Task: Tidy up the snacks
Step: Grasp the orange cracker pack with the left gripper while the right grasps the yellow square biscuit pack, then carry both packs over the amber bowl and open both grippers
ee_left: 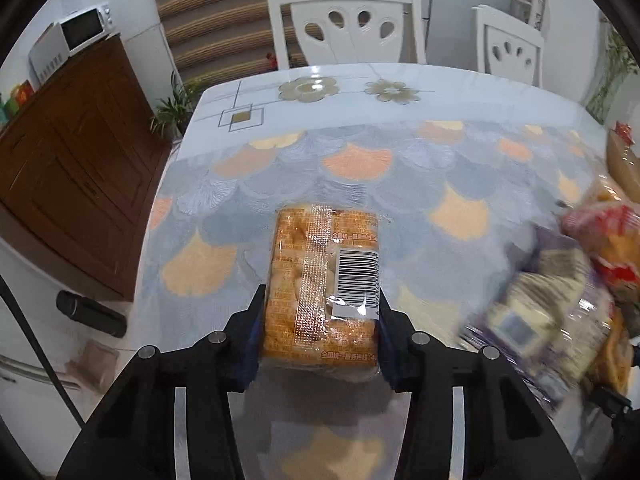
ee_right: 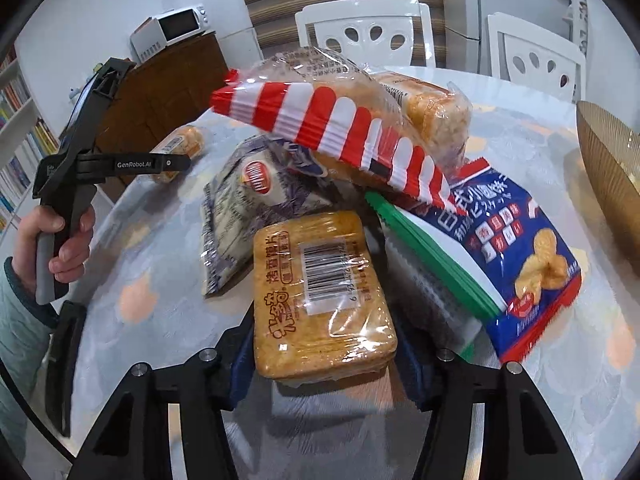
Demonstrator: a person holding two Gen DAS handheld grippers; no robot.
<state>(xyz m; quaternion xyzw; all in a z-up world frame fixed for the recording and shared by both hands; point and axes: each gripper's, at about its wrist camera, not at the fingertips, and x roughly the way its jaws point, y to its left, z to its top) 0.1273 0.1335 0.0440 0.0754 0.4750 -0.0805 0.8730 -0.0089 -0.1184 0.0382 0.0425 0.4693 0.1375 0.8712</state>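
Fingers (ee_left: 260,308) pinch crinkly cracker brick (ee_left: 322,280) — glossy film, patterned tablecloth (ee_left: 360,168).

Table (ee_left: 224,216) under a grey cloth of orange and white fan shapes, a clear-wrapped pack of golden crackers (ee_left: 320,280) lying on it, a heap of snack packets (ee_right: 352,184) close beside, a gold ribbed bowl (ee_right: 612,160) at the far edge

Left tongs (ee_left: 320,320) clamped (pointing downward)

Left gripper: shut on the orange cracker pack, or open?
Shut: the left gripper has both pads pressed against the orange cracker pack.
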